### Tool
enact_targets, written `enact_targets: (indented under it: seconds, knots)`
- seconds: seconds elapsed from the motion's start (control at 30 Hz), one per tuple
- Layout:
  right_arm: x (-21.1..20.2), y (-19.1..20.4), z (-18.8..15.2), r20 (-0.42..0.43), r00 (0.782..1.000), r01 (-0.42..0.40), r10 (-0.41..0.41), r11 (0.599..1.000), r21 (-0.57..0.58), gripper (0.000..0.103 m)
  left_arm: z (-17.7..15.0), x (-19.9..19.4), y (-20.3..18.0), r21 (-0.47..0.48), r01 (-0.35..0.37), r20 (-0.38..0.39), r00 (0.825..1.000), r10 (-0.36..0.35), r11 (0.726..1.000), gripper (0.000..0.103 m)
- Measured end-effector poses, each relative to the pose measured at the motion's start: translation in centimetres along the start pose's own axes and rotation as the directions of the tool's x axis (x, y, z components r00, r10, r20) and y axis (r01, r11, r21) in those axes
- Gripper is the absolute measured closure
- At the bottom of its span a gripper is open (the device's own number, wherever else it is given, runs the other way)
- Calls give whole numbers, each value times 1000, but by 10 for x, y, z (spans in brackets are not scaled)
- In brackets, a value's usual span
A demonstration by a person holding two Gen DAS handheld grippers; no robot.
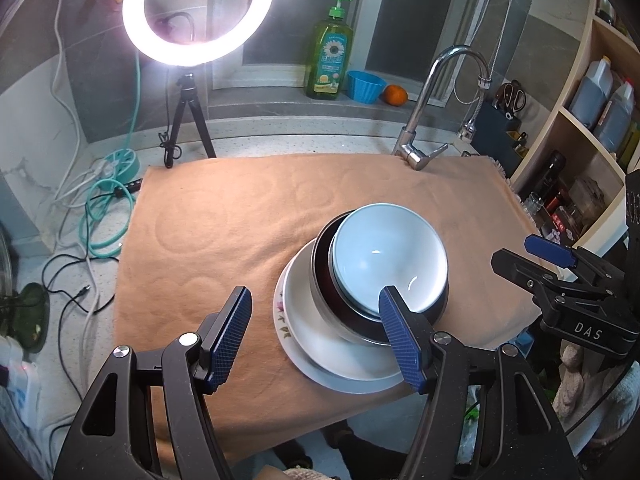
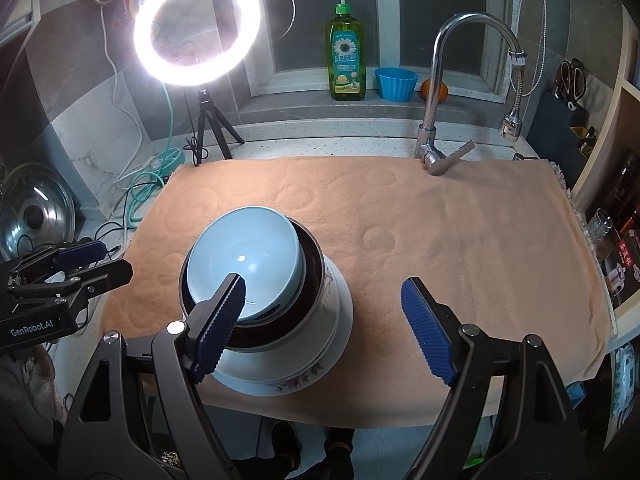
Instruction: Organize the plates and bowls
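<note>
A stack of dishes stands on the orange towel [image 1: 224,240] near its front edge. A pale blue bowl [image 1: 390,256] [image 2: 244,256] nests in a dark bowl [image 1: 324,276] [image 2: 312,276]. That sits in a white bowl on a flowered white plate [image 1: 304,356] [image 2: 300,384]. My left gripper [image 1: 316,300] hovers open over the stack's near left side, nothing between its pads. My right gripper [image 2: 324,284] hovers open above the stack's right side, also holding nothing. Each gripper shows at the edge of the other's view: the right gripper [image 1: 536,252], the left gripper [image 2: 100,260].
A ring light on a tripod [image 2: 198,28] stands behind the towel at left, with cables [image 1: 108,216] beside it. A faucet [image 2: 440,92] rises at the back right. Dish soap [image 2: 347,52], a blue cup [image 2: 396,84] and an orange sit on the sill. Shelves [image 1: 588,128] flank the right.
</note>
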State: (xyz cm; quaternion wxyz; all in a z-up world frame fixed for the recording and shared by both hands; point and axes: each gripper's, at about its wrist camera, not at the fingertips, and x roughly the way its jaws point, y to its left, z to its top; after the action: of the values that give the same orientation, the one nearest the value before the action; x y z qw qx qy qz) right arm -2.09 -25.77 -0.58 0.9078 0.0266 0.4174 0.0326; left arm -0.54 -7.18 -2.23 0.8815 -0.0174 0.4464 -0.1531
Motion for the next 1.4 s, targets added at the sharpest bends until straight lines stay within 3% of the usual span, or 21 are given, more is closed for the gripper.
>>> enact_targets:
  seconds: [1.4]
  knots:
    - [2,6,1,3,1000,-11,11,1000,-14,20,2,-1,2,-41,14,-1,1000,-14,999,37]
